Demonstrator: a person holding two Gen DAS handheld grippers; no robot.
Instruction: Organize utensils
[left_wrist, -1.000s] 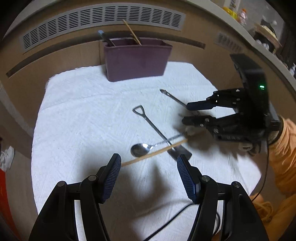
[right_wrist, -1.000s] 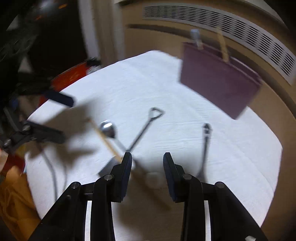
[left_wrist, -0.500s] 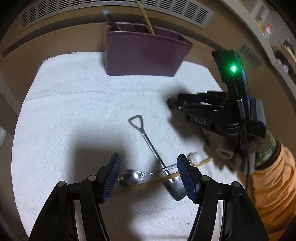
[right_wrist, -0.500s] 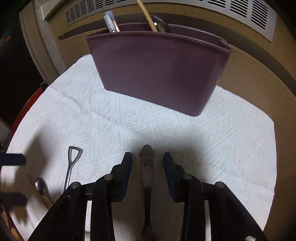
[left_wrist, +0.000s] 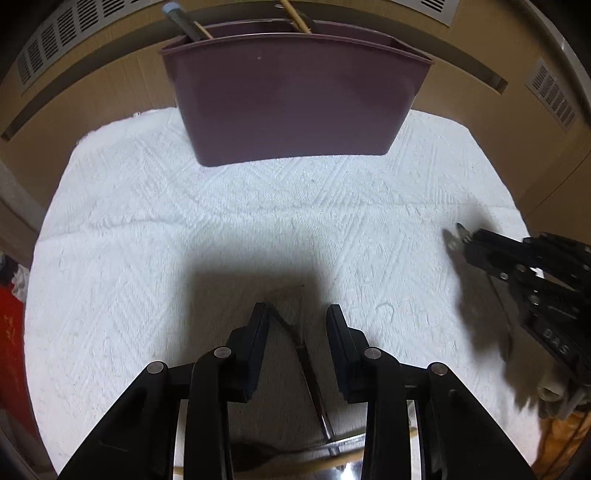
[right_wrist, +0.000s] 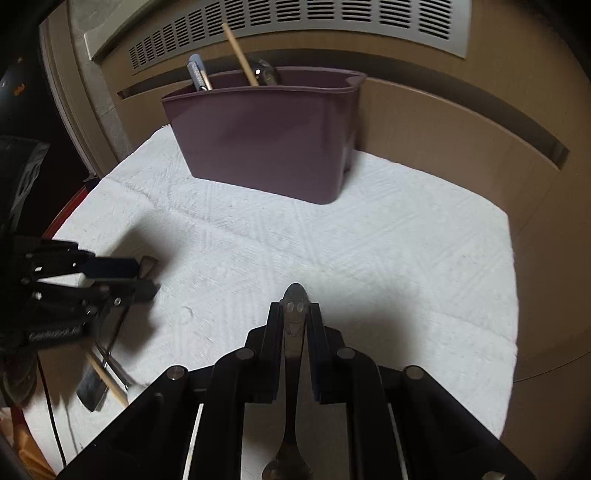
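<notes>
A maroon utensil holder (left_wrist: 291, 96) stands at the back of the white towel (left_wrist: 147, 240); it also shows in the right wrist view (right_wrist: 266, 136) with a wooden stick and metal handles in it. My right gripper (right_wrist: 294, 314) is shut on a metal spoon handle (right_wrist: 293, 325) with a face on its tip, held just above the towel; it shows at the right in the left wrist view (left_wrist: 465, 243). My left gripper (left_wrist: 295, 321) is open, its fingers astride the shovel-shaped spoon's triangular handle (left_wrist: 291, 325) on the towel.
A wooden chopstick (right_wrist: 107, 376) and the shovel spoon's blade (right_wrist: 90, 391) lie at the towel's front left in the right wrist view. A wooden wall with vent grilles (right_wrist: 295, 22) stands behind the holder. The towel's right edge (right_wrist: 511, 258) drops off.
My right gripper has closed on the face-tipped spoon handle and lifted it. My left gripper has moved forward and down and narrowed, now astride the shovel spoon's handle.
</notes>
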